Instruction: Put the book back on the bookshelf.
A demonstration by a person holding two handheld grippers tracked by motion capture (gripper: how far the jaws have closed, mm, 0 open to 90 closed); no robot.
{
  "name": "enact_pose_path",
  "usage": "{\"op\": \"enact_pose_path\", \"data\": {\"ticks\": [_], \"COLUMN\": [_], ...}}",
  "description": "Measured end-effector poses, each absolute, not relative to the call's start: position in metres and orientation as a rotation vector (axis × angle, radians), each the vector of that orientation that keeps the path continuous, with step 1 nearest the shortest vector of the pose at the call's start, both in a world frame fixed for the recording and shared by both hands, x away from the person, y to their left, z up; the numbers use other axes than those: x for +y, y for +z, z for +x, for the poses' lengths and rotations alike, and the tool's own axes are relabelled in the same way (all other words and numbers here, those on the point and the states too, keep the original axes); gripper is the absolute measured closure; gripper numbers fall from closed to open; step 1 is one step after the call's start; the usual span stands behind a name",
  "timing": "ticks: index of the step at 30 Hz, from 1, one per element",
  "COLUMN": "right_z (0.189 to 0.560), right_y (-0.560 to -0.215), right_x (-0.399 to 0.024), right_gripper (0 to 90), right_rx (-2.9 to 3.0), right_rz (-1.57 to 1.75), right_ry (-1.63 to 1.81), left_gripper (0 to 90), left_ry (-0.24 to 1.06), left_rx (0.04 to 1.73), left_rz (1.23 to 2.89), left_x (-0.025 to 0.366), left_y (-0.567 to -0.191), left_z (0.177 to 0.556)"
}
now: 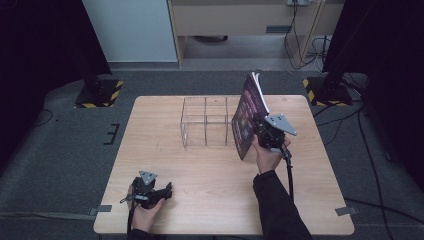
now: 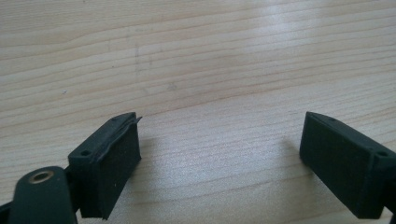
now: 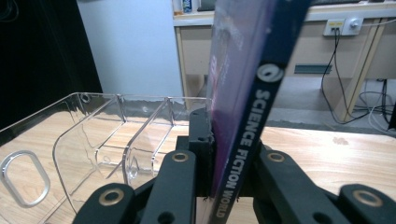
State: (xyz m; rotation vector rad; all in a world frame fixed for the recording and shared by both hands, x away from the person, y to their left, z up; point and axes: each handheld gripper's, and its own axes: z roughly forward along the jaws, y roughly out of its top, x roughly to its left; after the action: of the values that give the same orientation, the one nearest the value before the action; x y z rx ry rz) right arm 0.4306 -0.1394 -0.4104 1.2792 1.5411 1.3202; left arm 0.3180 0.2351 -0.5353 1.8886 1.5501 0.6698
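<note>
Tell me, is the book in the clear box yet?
Not yet. Done: the right tool is shut on the book and holds it upright, just right of the clear box. Left: sliding it into a slot; the slots look empty. The left tool rests open on the table.

Grey carpet floor (image 1: 60,150), pale blue wall panel (image 1: 132,30), wooden desk (image 1: 240,20) behind, black curtains (image 1: 35,50), hazard-striped stand bases (image 1: 100,95), trailing cables (image 1: 300,45)
</note>
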Motion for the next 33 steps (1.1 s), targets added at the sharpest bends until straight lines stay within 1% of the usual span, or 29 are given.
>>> {"op": "enact_pose_path", "data": {"ticks": [14,17,19,27,33], "right_z": [0.432,0.431,0.431,0.434,0.435], "right_y": [-0.408,-0.408,-0.408,-0.411,-0.414], "right_x": [-0.139,-0.139,-0.140,-0.141,-0.146], "right_gripper": [82.1,79.9,76.5,70.7,73.4], "right_rx": [1.546,1.557,1.564,1.576,1.571], "right_rz": [1.276,1.265,1.263,1.277,1.296], "right_ry": [1.291,1.283,1.282,1.274,1.263], "left_gripper": [11.4,11.3,11.4,11.4,11.3], "left_ry": [0.669,0.669,0.670,0.668,0.668], "left_rx": [1.550,1.550,1.550,1.551,1.550], "left_rz": [1.889,1.889,1.889,1.888,1.890], "left_x": [0.235,0.235,0.235,0.235,0.235], "left_y": [-0.535,-0.535,-0.535,-0.535,-0.535], "left_z": [0.318,0.318,0.318,0.318,0.318]}}
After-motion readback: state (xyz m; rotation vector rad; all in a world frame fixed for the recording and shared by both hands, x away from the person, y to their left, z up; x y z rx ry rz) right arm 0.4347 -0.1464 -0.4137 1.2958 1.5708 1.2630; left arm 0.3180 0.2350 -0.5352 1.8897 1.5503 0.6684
